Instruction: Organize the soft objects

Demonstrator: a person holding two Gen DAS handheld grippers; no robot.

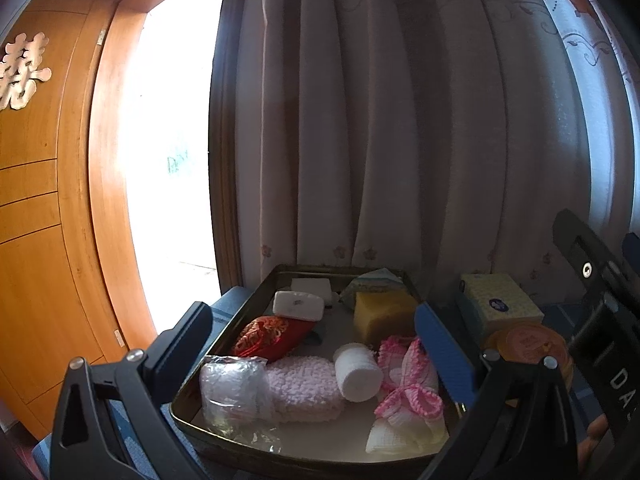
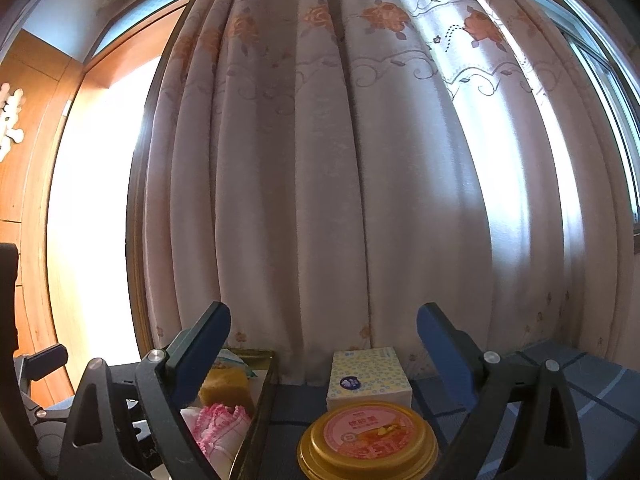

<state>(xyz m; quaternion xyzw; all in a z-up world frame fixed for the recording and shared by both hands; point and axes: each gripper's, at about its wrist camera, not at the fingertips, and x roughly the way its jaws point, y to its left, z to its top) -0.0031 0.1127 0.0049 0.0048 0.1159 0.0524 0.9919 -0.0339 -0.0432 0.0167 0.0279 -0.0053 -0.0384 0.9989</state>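
Pale floral curtains hang behind a blue checked surface (image 2: 592,396), with a wooden door and a bright doorway off to the left. On that surface sits a dark metal tray with a raised rim (image 1: 256,296), and nearly all the soft things lie inside it: a fluffy pink terry pad (image 1: 306,388), a crinkly clear-plastic-wrapped bundle (image 1: 230,388), a white rolled cotton cylinder (image 1: 357,372), a pink-and-white crocheted cloth (image 1: 404,392), a red and gold embroidered pouch (image 1: 270,336), a yellow sponge block (image 1: 384,314) and a white soap-like bar (image 1: 298,306).

Just right of the tray, outside it, stand a pale yellow dotted tissue pack (image 2: 368,376) and, nearer the camera, a round gold-rimmed tub with an orange lid (image 2: 368,444).

Both tools hang above the items with nothing between their fingers: the left gripper (image 1: 316,340) is spread wide over the tray, the right gripper (image 2: 324,344) spread wide over the tub and tissue pack.

Everything here looks light. The tissue pack should yield under pressure, so a squeeze across its short sides, low down, seems safest. The sponge and terry pad will compress and grip well; pinch them mid-body. The plastic-wrapped bundle is likely slippery and wants a deeper bite. The crocheted cloth will drape, so gather a thick fold. The tub seems rigid and smooth; it is probably not one of the soft things.
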